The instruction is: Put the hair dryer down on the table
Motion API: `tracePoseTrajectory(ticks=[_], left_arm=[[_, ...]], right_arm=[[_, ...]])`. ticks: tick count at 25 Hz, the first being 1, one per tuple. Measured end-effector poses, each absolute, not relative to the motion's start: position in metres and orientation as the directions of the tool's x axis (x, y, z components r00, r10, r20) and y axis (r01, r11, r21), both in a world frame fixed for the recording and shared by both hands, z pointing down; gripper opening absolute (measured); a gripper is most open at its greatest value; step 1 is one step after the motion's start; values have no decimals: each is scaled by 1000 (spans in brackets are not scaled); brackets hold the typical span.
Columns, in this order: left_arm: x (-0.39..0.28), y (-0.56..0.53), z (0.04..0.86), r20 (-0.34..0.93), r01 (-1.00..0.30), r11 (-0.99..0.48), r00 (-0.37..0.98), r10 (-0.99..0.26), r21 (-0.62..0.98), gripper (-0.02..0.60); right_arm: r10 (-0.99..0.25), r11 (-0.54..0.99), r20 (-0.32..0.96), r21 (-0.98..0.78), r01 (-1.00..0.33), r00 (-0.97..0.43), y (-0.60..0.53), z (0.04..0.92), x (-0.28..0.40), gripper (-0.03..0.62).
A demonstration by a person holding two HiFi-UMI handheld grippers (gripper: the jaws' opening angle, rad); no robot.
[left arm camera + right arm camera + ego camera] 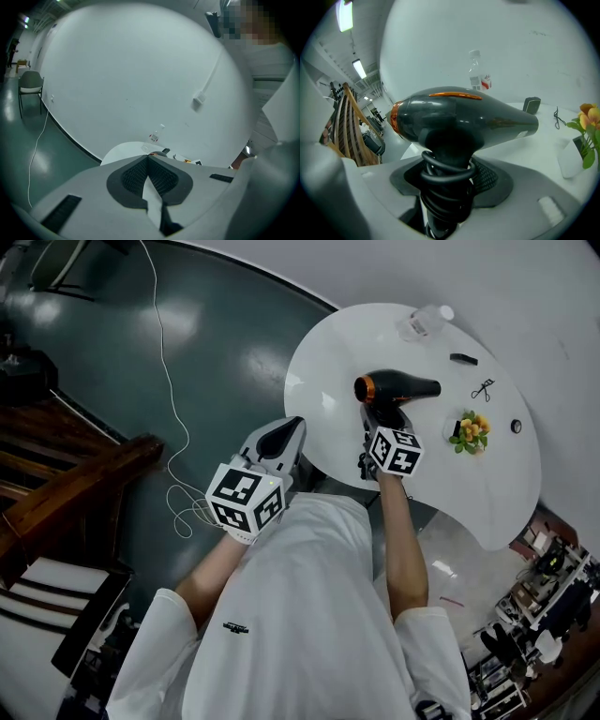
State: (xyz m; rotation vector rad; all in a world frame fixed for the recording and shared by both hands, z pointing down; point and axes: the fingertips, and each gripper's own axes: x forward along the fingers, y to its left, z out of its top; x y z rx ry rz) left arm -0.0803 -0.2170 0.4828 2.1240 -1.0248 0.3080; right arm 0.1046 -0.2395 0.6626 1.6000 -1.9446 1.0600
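The left gripper (284,434) is hovering just off the near edge of the white table (323,357), its jaws pressing together on nothing. Right of it, the right gripper (382,420) is clamping the black hair dryer (398,388) by its cord-wrapped handle over the tabletop, possibly not touching it. A small flower pot (469,430) is sitting further right.

Desk (314,371) left half bare, open to approach from near edge; hair dryer (403,387) takes up desk middle; bottle (424,322) at far rim; flower pot (469,432) near, right of dryer nozzle; 2 small black items further right, box (463,359) and curler-like tool (483,389), apart from dryer; white cable (169,381) trails on floor left of desk.
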Motion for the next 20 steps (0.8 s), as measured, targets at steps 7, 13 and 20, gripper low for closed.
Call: tracePoseTrajectory(ticks=[7, 13, 20], left_arm=[[-86, -224, 488, 510, -762, -385, 639, -576, 520, 9], [-93, -228, 494, 522, -769, -364, 629, -577, 525, 9], [-93, -230, 493, 520, -768, -366, 631, -576, 527, 9]], right_arm=[[-594, 41, 762, -289, -956, -256, -247, 688, 98, 276], [-566, 46, 792, -247, -968, -229, -250, 703, 93, 276], [-535, 39, 820, -215, -976, -203, -253, 718, 88, 279]])
